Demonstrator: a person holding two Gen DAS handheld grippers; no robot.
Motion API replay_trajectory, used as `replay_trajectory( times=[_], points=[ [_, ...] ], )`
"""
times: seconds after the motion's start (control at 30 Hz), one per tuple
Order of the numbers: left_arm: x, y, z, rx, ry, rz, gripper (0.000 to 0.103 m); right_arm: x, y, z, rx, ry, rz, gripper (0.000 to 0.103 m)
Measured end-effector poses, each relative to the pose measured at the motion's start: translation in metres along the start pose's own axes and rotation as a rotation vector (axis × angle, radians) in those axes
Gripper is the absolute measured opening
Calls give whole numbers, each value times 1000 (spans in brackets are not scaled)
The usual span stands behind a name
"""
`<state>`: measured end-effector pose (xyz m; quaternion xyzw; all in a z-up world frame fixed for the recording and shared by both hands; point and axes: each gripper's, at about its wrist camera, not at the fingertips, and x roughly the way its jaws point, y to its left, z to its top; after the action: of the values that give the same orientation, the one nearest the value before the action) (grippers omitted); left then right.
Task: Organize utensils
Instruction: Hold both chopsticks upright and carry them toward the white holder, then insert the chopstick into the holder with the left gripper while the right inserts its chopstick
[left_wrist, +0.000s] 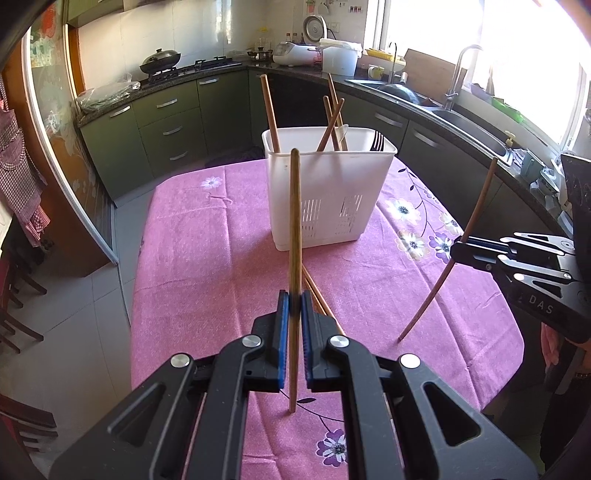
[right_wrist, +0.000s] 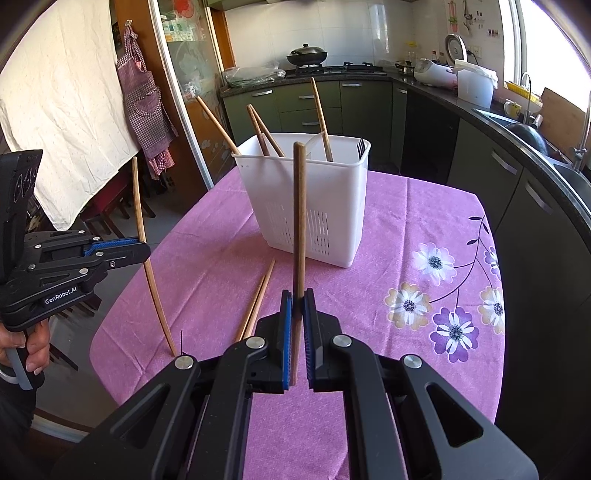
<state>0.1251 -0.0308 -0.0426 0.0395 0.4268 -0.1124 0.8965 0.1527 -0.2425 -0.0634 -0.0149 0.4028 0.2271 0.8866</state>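
A white slotted utensil holder (left_wrist: 332, 177) (right_wrist: 332, 192) stands on the pink floral tablecloth (left_wrist: 207, 240) (right_wrist: 406, 221). It holds several wooden chopsticks and a dark fork (left_wrist: 376, 142) (right_wrist: 362, 146). My left gripper (left_wrist: 294, 301) (right_wrist: 144, 251) is shut on a light chopstick (left_wrist: 294, 221) (right_wrist: 138, 206), held nearly upright in front of the holder. My right gripper (right_wrist: 297, 299) (left_wrist: 458, 251) is shut on a darker chopstick (right_wrist: 300, 206) (left_wrist: 476, 210), also upright. Both held sticks have their lower tips close to the cloth. Two loose chopsticks (left_wrist: 317, 295) (right_wrist: 258, 295) lie on the cloth between the grippers and the holder.
Dark green kitchen cabinets with a stove and a wok (right_wrist: 306, 55) run behind the table. A sink and tap (left_wrist: 458, 77) lie to the right. Wooden chairs (left_wrist: 14, 295) stand off the table's left edge. A hand (right_wrist: 33, 354) grips the left gripper's handle.
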Motion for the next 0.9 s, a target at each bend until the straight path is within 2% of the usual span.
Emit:
replay_trajectory(
  times=[0.4,0.9],
  points=[
    [-8,-1,4,10,-28,0,7,-2,-2,0,5,-3,3,7],
    [-14,-2,15,22,-49,-4,7,-20,2,17,-9,-41,2,7]
  ],
)
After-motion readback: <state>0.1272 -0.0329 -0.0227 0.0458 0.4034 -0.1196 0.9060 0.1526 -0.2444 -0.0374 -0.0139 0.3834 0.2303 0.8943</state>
